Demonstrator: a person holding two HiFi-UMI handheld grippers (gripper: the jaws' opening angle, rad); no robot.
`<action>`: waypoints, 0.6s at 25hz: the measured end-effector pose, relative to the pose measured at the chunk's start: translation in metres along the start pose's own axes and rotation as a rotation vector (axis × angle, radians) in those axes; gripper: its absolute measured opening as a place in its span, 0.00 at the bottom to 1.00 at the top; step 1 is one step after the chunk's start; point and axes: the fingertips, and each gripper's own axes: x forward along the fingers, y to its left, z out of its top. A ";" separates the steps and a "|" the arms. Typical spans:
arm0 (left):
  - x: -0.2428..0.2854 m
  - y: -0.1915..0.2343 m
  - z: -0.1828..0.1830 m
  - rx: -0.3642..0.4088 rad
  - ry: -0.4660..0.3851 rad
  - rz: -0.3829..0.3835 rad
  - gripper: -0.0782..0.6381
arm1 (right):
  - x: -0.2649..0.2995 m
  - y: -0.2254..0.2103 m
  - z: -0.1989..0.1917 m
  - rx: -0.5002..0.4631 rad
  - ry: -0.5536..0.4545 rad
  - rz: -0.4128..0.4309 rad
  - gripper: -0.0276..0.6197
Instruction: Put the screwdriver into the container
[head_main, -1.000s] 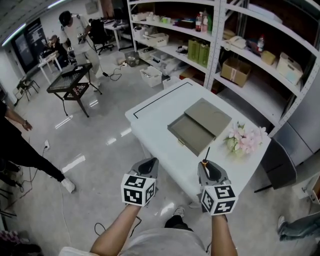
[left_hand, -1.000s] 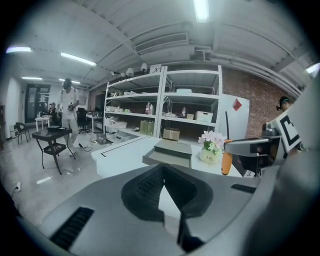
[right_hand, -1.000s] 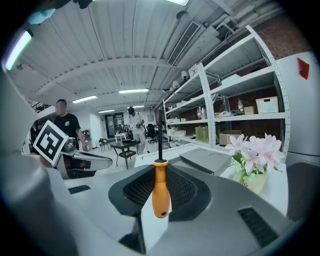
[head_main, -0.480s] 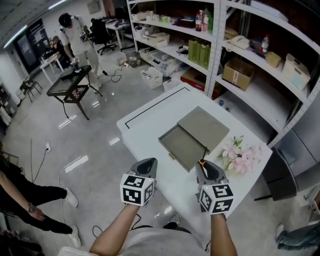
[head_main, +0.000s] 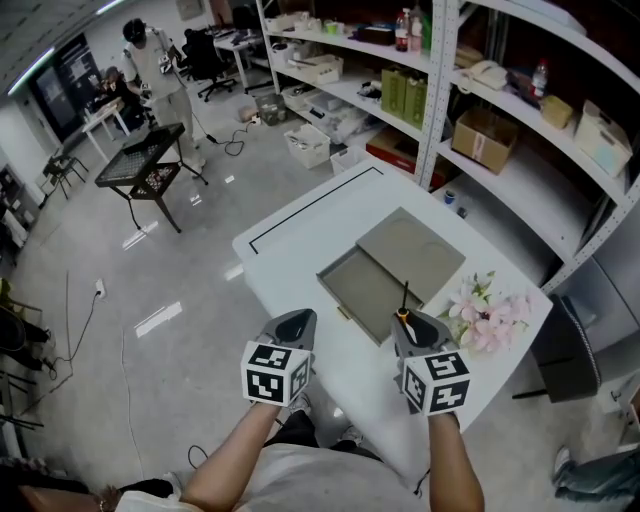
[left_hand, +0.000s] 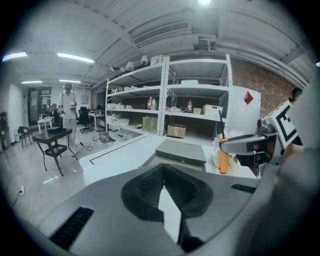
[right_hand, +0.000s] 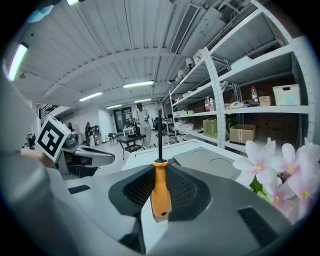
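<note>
Left gripper (head_main: 297, 318): grey moulded shell, tapered jaws, black ribbed pads (left_hand: 145, 187).
Right gripper (head_main: 407, 320): matching grey shell and black lining.
Left cube (head_main: 272, 374), right cube (head_main: 436, 381): white faces, black square markers (several faces each).
Clothing: pale grey top (head_main: 300, 485).

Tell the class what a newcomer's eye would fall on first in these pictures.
The orange-handled screwdriver, held upright in the right gripper, stands out first. Beyond it on the white table lies the open grey container, with pink flowers to its right.
</note>
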 end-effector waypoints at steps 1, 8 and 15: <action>0.002 0.003 0.000 -0.002 0.000 -0.001 0.12 | 0.004 0.000 0.001 -0.011 0.008 0.003 0.16; 0.030 0.019 0.007 0.000 -0.001 -0.049 0.12 | 0.036 -0.005 -0.003 -0.056 0.088 -0.009 0.16; 0.067 0.047 0.009 -0.007 0.029 -0.120 0.12 | 0.070 -0.015 -0.022 -0.068 0.213 -0.064 0.16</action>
